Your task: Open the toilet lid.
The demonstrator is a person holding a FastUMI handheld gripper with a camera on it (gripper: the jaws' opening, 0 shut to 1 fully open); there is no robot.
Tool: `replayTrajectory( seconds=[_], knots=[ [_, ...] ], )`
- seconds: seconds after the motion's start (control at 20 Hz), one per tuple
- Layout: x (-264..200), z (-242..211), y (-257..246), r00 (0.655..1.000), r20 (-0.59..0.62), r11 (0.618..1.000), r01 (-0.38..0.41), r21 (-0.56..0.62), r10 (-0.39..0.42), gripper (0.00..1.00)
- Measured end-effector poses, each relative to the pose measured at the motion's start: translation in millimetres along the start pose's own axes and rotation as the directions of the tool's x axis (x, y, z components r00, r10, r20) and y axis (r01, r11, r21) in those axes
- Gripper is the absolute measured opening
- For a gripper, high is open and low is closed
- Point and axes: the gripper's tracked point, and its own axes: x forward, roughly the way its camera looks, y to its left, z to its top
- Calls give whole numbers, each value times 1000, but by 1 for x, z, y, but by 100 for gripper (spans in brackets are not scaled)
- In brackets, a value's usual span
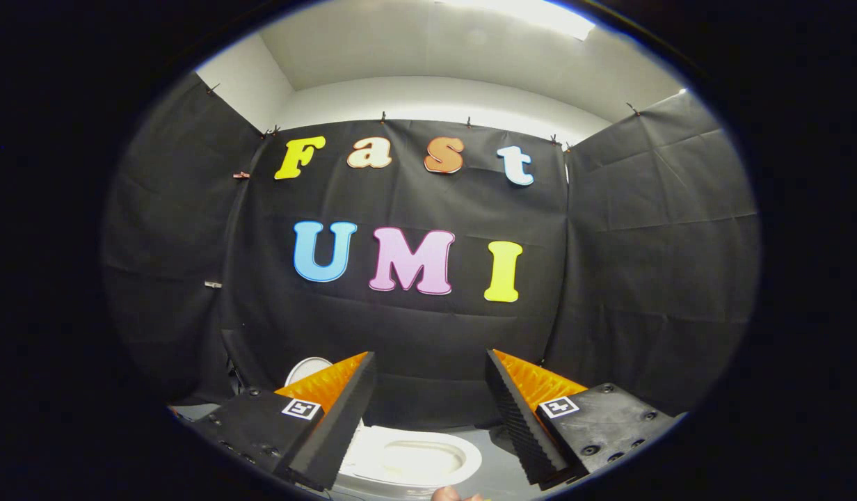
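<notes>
The white toilet [428,480] stands low on the grey floor, beneath and between my fingers, and its oval bowl opening [421,459] is uncovered. A white rounded piece [307,367] rises behind the left finger; I cannot tell whether it is the raised lid. My gripper [430,356] is open, with a wide gap between the jaws and nothing held. Its black ribbed pads, backed in orange, are held above the toilet and point at the booth's back wall. The left finger [334,417] hides the bowl's left side.
Black cloth walls close the booth at the back and on both sides, close behind the toilet. A bit of a person's hand [456,495] shows just below the bowl. Grey floor [498,466] lies to the right of the toilet.
</notes>
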Motion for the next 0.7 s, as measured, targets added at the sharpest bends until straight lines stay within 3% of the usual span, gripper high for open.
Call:
replayTrajectory(
  seconds=[0.7],
  knots=[
    [-19, -17, -36, 998, -12, 997, 54, 48, -54, 98]
  ],
)
